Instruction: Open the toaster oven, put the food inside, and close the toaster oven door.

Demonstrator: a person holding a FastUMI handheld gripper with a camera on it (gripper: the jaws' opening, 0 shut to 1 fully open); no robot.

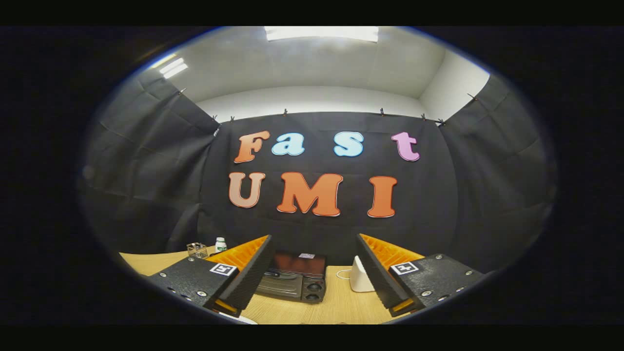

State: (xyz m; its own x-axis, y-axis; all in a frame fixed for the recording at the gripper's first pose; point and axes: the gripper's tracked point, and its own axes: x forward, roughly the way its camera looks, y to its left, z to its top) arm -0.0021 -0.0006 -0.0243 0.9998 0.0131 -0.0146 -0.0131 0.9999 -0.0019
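While my tongs [312, 280] hang spread wide with nothing between them, I read the worktop [336, 307] from the left: a small wire holder [197, 250] and a white bottle [221, 244] sit far back beyond the left finger, then the toaster oven [294, 276] lies ahead in the gap, nearer the left finger, its long side across my line of reach and its door shut. A white object [360, 276] stands just beside the right finger. I judge the door comes first; I see no food.

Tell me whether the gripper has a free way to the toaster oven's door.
Probably yes: the gripper is open, and the toaster oven sits beyond its fingers, door shut, with bare table between them.
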